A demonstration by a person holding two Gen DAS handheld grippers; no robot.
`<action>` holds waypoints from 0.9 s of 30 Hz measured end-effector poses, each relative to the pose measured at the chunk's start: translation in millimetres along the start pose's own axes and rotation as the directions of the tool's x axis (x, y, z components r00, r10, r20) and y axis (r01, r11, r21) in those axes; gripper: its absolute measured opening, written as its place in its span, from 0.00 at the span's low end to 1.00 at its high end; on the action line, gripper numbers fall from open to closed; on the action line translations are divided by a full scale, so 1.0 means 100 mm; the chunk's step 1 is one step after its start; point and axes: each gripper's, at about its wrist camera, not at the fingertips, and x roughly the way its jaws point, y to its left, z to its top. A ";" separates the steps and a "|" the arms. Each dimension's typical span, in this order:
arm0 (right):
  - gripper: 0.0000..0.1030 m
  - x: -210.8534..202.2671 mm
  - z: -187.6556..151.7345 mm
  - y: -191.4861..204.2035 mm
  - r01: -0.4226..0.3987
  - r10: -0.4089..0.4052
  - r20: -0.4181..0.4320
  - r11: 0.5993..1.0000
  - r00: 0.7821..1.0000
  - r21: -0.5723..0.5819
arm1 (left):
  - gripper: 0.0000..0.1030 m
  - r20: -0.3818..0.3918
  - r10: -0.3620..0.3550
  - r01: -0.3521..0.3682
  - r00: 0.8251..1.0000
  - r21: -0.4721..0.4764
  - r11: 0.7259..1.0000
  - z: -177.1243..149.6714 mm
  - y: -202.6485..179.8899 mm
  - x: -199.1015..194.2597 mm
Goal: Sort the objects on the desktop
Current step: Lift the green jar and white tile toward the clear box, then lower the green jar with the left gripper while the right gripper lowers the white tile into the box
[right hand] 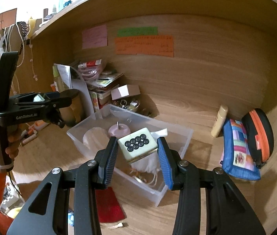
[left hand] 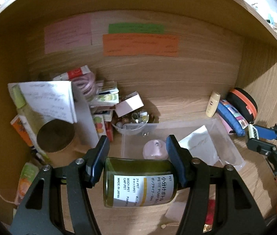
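Holding two things at once: my left tool (left hand: 137, 156) is clamped on a green bottle (left hand: 138, 182) with a white label, and my right tool (right hand: 137, 152) is clamped on a cream mahjong tile (right hand: 137, 145) with black rings on its face. Both are hanging in the air over the table (right hand: 177, 205), above the near end of the clear plastic bin (right hand: 179, 137).

I'm judging this as the carry step, both items lifted and heading for wherever they get sorted. The bin is already holding a pink candle (right hand: 118, 130), a white pouch (right hand: 150, 162) and some paper, so it looks like the drop spot, though I can't tell for sure.

Doing it well:
- The tile is sitting skewed, pinched near its corners, not flat on the pads. I'm keeping the squeeze steady and avoiding any wrist flick so it isn't popping out.
- The bottle is lying sideways across the pads, its far end past them. I'm keeping that level, since liquid weight could be swinging it.
- I'm lowering each item close to the bin floor before letting go, one hand at a time, and keeping clear of the candle wick.
- I'm keeping the two tools apart so they aren't bumping over the bin.

The clutter pile (left hand: 99, 101) at the back left and the blue pouch (right hand: 238, 150) at right are well clear.
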 end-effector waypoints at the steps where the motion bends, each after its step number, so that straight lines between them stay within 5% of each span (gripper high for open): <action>1: 0.36 0.02 0.02 0.00 -0.002 0.002 0.000 1.000 1.000 0.000 | 0.58 -0.003 -0.005 0.005 1.000 0.003 1.000 0.03 -0.01 0.03; 27: 0.36 0.86 0.21 -0.02 -0.040 0.041 -0.099 0.999 0.994 0.013 | 0.58 -0.126 -0.065 0.071 0.990 0.045 0.996 0.15 -0.23 0.91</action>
